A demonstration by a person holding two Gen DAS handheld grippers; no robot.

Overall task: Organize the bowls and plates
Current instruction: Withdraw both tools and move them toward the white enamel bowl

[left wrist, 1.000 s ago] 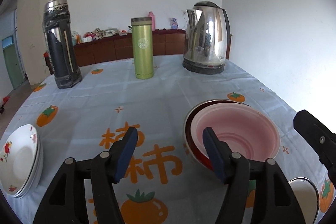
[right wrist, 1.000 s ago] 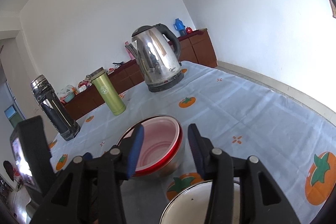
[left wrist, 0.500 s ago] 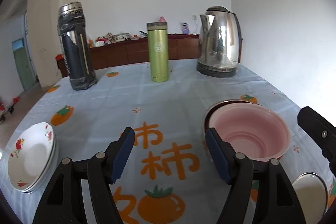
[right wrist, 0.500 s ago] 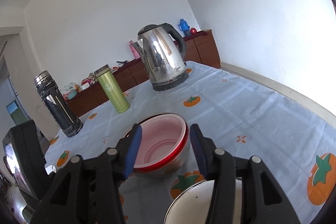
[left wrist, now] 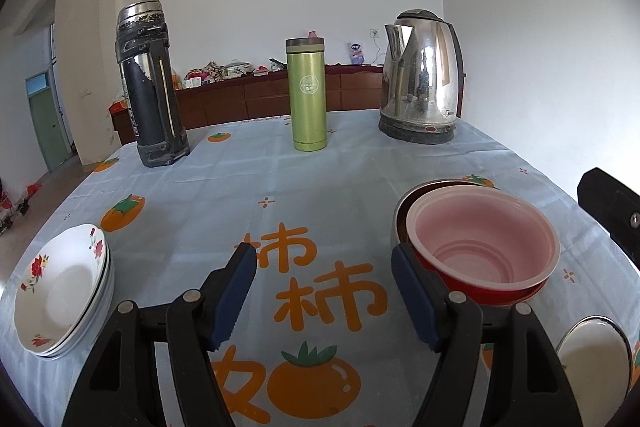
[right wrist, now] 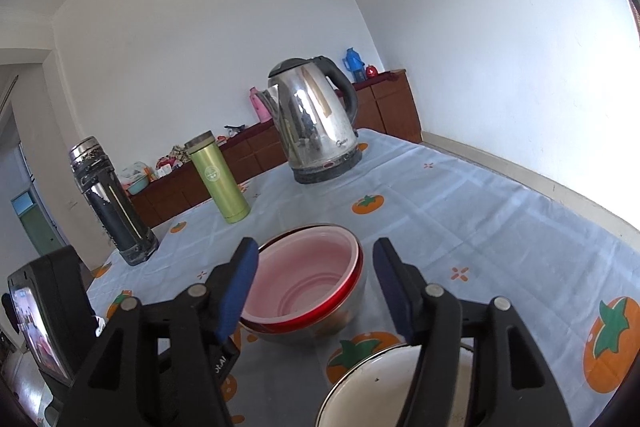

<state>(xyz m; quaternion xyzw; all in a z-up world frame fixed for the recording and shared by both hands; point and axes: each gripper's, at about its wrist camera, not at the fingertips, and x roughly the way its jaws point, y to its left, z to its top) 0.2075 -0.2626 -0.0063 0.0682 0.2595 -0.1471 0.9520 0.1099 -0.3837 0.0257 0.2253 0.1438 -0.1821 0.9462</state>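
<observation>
Since a second ago your left tongs (left wrist: pixel 324 291) have tipped up and pulled back: the flask (left wrist: pixel 308 95), the thermos (left wrist: pixel 150 87) and the kettle (left wrist: pixel 422 79) now stand lower in that view, and the stack of flowered plates (left wrist: pixel 60 287) has slid further in at the left edge of the bench (left wrist: pixel 224 195). Your right tongs (right wrist: pixel 314 279) have levelled too, and more of the white bowl (right wrist: pixel 368 391) shows beneath them. Both tongs are spread wide and hold nothing.

The pink bowl (left wrist: pixel 484 247) sits nested in a red bowl (right wrist: pixel 320 319), which sits in a steel bowl (right wrist: pixel 352 299), in the right half of the bench; in the right wrist view this nest lies between the two fingers, apart from both.

The white bowl is cut off by the frame edge in both views, partly behind a finger. How many plates make up the flowered stack is hard to tell. The steel bowl shows only as a rim in the left view.
</observation>
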